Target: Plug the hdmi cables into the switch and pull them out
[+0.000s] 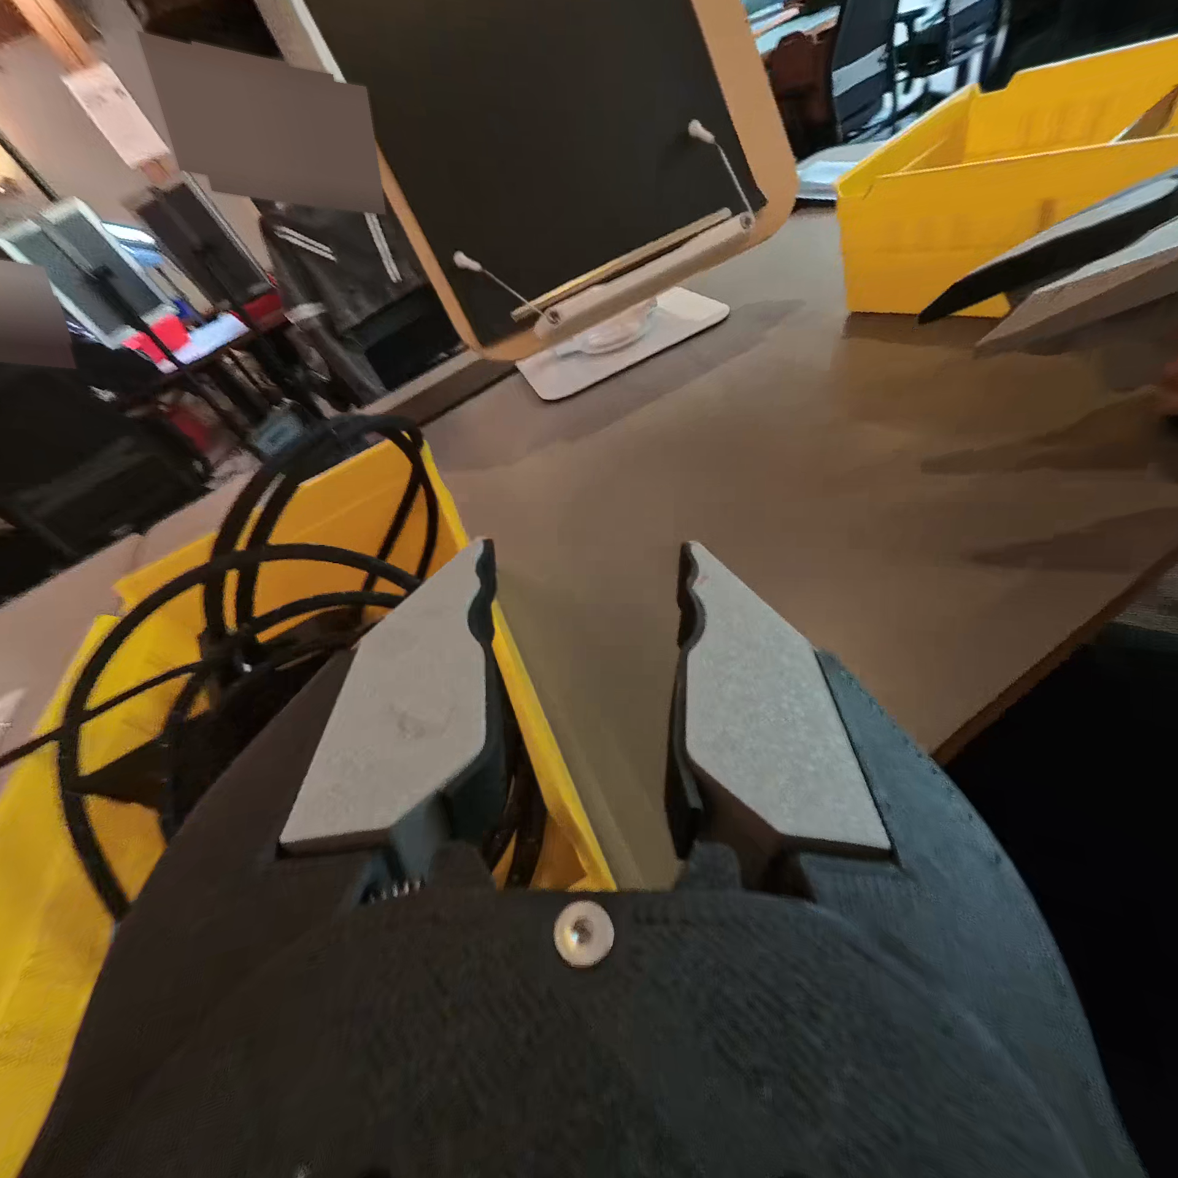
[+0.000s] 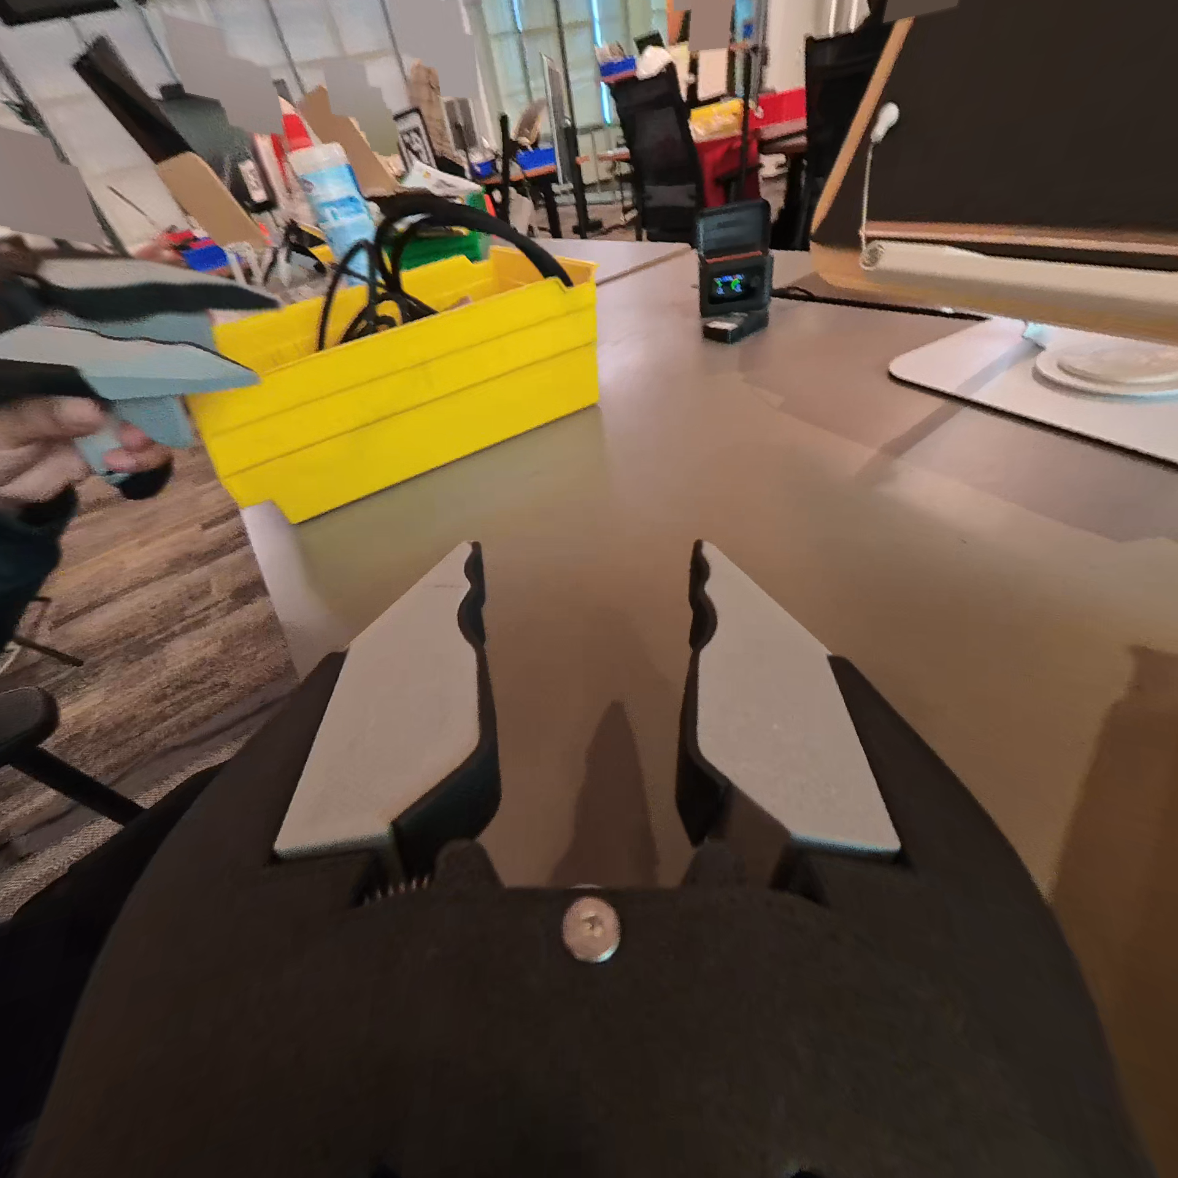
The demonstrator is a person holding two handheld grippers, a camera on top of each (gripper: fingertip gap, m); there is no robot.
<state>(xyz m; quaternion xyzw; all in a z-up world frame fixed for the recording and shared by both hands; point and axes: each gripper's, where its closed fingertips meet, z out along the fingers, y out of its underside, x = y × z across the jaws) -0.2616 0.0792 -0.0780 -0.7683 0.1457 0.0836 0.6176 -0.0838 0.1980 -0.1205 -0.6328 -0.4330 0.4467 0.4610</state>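
Note:
Black HDMI cables lie coiled in a yellow bin at the table's left end. They also show in the right wrist view, inside that yellow bin. My left gripper is open and empty, hovering over the bin's right wall. It shows at the left of the right wrist view, held by a hand. My right gripper is open and empty above the bare brown table. It shows at the right edge of the left wrist view. No switch is visible.
A tilted stand with a black board and white base stands at the table's far side. A second yellow bin sits at the far right. A small black device with a lit screen stands behind the table. The table edge runs near my right.

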